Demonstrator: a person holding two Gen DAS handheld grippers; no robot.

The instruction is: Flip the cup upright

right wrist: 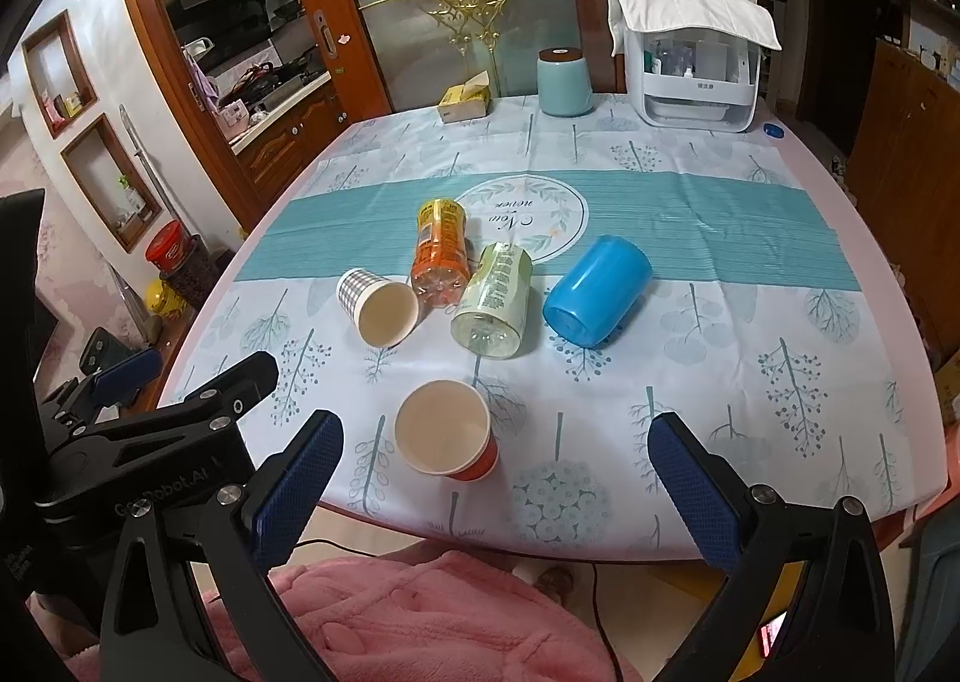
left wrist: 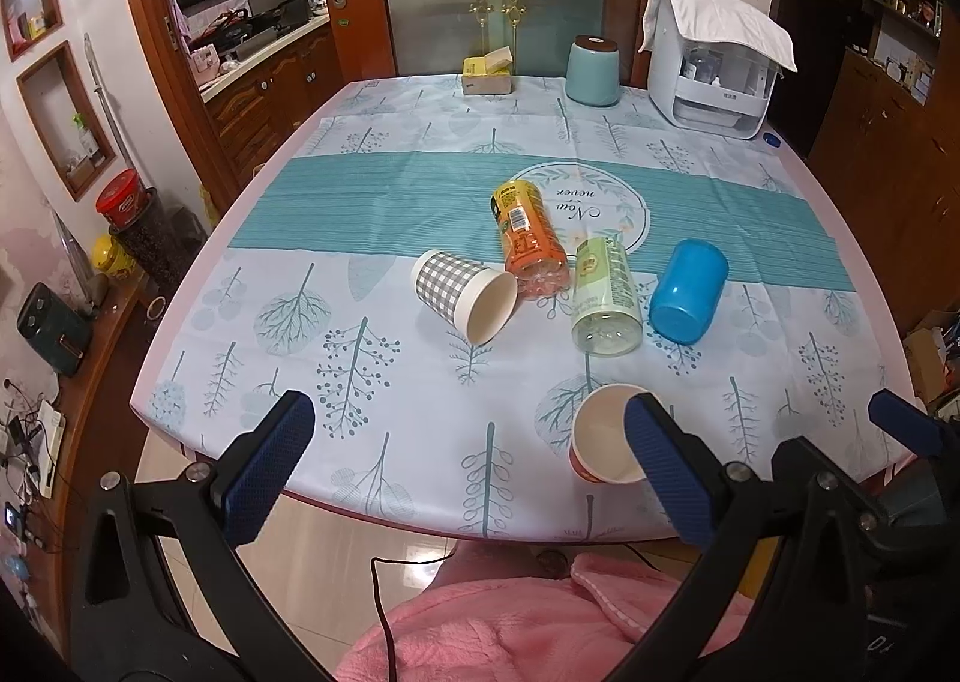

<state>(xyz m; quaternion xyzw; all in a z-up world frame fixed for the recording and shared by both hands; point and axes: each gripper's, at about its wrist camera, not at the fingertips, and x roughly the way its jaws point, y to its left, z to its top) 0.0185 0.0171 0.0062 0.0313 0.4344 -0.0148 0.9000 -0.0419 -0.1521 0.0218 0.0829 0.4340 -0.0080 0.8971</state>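
red paper cup [right wrist: 447, 428] stands upright near the front edge of the table [right wrist: 810, 442], mouth up, inside empty & cream-coloured. in the left wrist view the same cup [left wrist: 603, 436] is partly hidden behind that gripper's right finger.

left gripper [left wrist: 465, 469] is wide open, nothing btwn its blue pads [left wrist: 264, 469], held over the table's near edge. right gripper [right wrist: 498, 493] is also spread wide, holds nothing, and the red cup sits just ahead of the gap btwn its fingers, touching neither.

further back, 4 things lie on their sides in a loose row. checked paper cup [right wrist: 377, 305] is on the left w/ its mouth toward the camera. orange bottle [right wrist: 440, 256] lies just right of it, base toward the camera, touching or nearly touching the checked cup; can't tell which. pale green bottle [right wrist: 493, 301] lies next, base forward, close beside the orange one. blue plastic cup [right wrist: 595, 301] is on the right, apart from the green bottle, closed base toward the camera.

tablecloth [right wrist: 690, 376] is white w/ teal tree prints & a teal striped band across the middle w/ a round emblem.

at the far edge: yellow tissue box [right wrist: 463, 101], light blue canister w/ a brown lid [right wrist: 564, 81], white appliance [right wrist: 696, 75] w/ a white towel [right wrist: 690, 12] draped over its top. small blue object [right wrist: 774, 131] lies right of the appliance.

pink fleece garment [right wrist: 420, 616] fills the bottom of both views.
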